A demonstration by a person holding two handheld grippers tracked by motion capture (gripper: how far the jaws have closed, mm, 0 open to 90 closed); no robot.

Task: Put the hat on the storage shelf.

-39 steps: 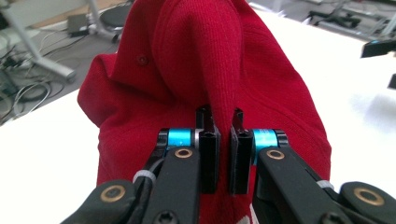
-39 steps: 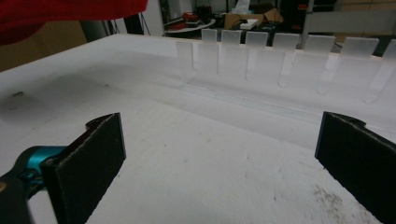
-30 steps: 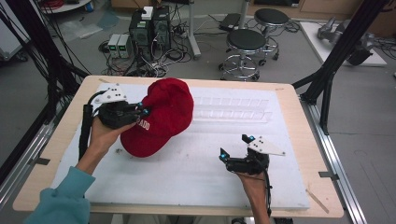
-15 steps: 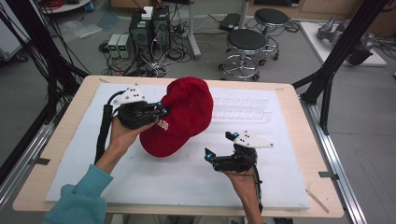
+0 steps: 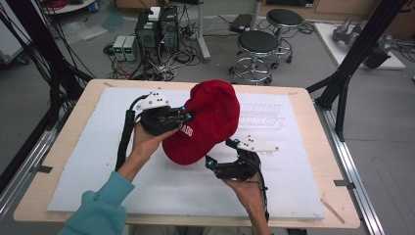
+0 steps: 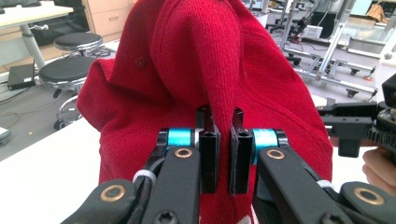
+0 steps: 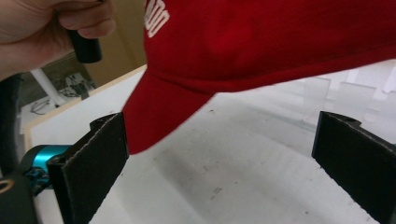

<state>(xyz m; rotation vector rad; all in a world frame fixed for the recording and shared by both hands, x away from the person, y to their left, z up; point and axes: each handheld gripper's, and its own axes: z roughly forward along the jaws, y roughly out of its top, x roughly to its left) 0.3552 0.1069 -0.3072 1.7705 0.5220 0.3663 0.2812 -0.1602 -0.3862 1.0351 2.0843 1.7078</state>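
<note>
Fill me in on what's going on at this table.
A person is working with a handheld gripper in each hand over a white mat. The left gripper is shut on a fold of a red cap and holds it up off the mat. The right gripper is open, its jaws spread wide just under the cap's brim, apparently about to take hold of it.
</note>
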